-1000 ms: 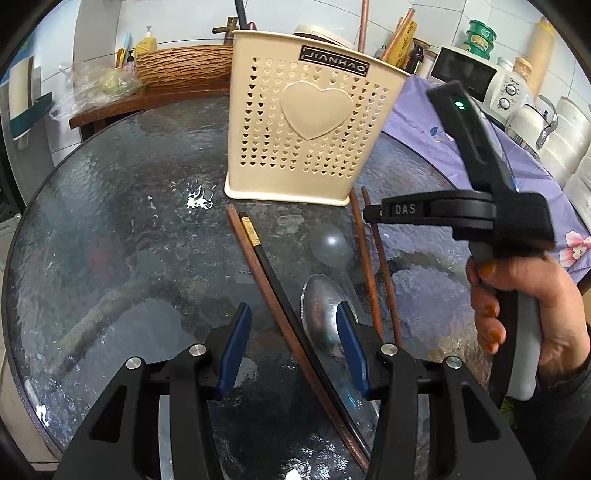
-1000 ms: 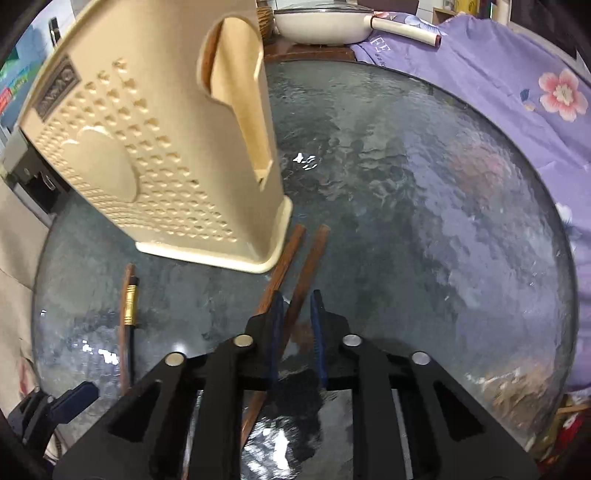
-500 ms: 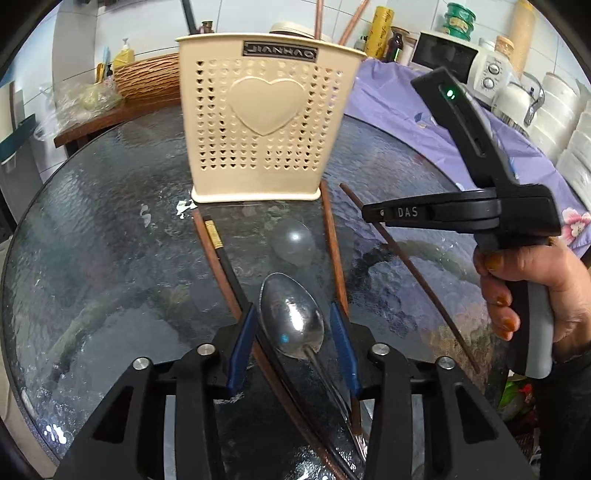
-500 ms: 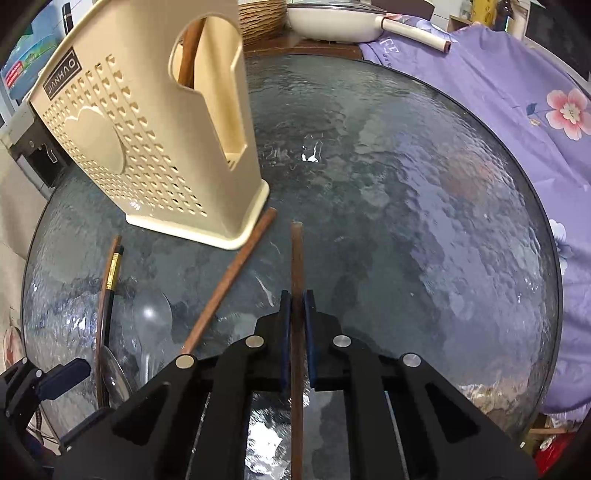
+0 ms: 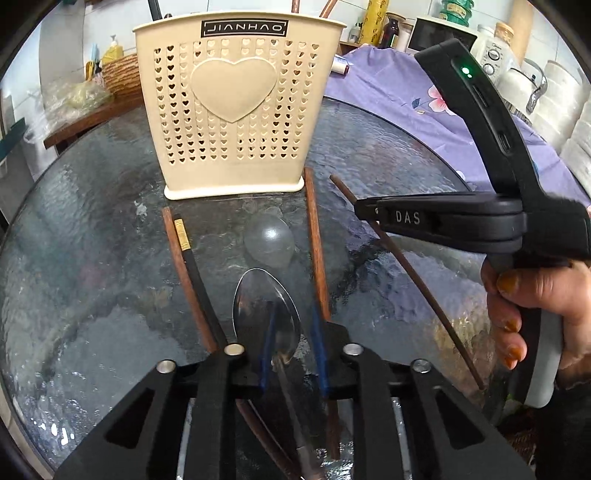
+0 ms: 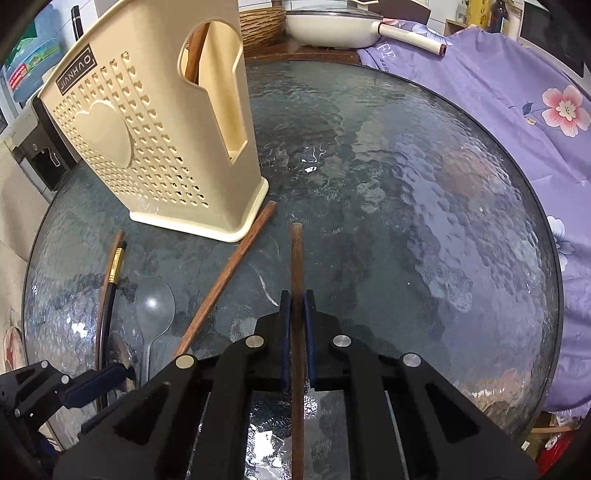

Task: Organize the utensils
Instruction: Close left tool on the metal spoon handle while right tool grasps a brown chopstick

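Round textured-glass table (image 6: 424, 206), purple floral cloth (image 6: 517, 85) — white tiled wall (image 5: 243, 7), wicker basket (image 5: 120, 74)
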